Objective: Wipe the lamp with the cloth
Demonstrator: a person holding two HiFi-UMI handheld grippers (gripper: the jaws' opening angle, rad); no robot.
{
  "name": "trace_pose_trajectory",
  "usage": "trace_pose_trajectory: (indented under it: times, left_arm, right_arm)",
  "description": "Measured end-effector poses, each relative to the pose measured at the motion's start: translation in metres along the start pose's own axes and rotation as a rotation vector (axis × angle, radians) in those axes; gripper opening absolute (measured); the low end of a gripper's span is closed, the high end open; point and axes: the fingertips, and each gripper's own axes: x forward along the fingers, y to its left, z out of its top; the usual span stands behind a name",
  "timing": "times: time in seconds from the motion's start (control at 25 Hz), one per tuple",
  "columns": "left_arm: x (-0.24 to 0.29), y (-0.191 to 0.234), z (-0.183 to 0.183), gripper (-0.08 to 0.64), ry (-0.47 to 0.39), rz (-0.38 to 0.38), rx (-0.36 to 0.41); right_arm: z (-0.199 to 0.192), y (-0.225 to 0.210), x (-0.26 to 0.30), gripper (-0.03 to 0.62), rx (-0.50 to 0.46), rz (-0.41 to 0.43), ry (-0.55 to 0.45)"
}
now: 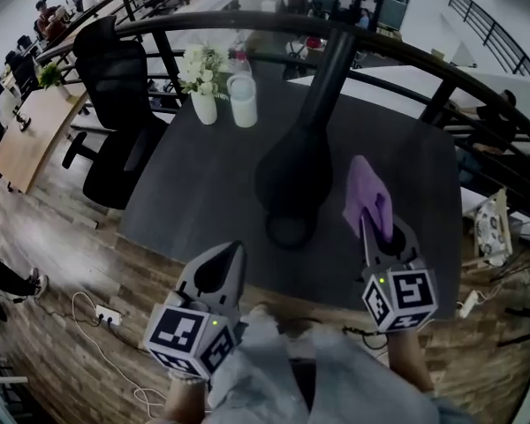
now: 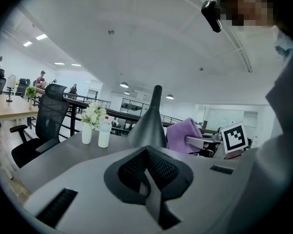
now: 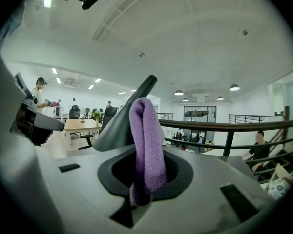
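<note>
Found right gripper (image 1: 376,230) clenched on purple cloth (image 1: 368,196), just right of black lamp (image 1: 293,182) at frame centre. Noted left gripper (image 1: 223,261) closed, empty, lower left, at near edge of dark table (image 1: 190,179). Observed flower vase (image 1: 203,79) and white bottle (image 1: 243,101) upper left, well apart from both grippers.

I look down on a dark grey table (image 1: 203,193) standing on a wood-plank floor (image 1: 62,263). At the upper left of the frame are a black office chair (image 1: 115,64) and a light wooden desk (image 1: 28,138). A curved black railing (image 1: 203,22) crosses the top. Round ceiling lights (image 3: 234,87) glow overhead.
</note>
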Motion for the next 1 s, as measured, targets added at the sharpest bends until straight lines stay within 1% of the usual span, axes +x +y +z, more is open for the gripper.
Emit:
trace_pose_trajectory:
  times: [0.2, 0.4, 0.6, 0.76, 1.0]
  left_arm:
    - [0.01, 0.025, 0.011, 0.011, -0.003, -0.08, 0.032]
    - [0.013, 0.042, 0.013, 0.011, 0.02, -0.147, 0.032]
    - [0.015, 0.057, 0.012, 0.012, 0.017, -0.195, 0.054]
    - [0.016, 0.059, 0.009, 0.012, 0.039, -0.231, 0.055]
    - [0.015, 0.06, 0.01, 0.012, 0.034, -0.255, 0.066]
  right_arm:
    - [0.01, 0.001, 0.023, 0.051, 0.011, -0.074, -0.006]
    - [0.014, 0.007, 0.041, 0.051, 0.001, -0.126, -0.004]
    - [0.018, 0.02, 0.052, 0.051, -0.002, -0.132, -0.009]
    - [0.024, 0.026, 0.051, 0.051, -0.004, -0.15, -0.028]
    - [0.033, 0.035, 0.045, 0.051, -0.011, -0.16, -0.044]
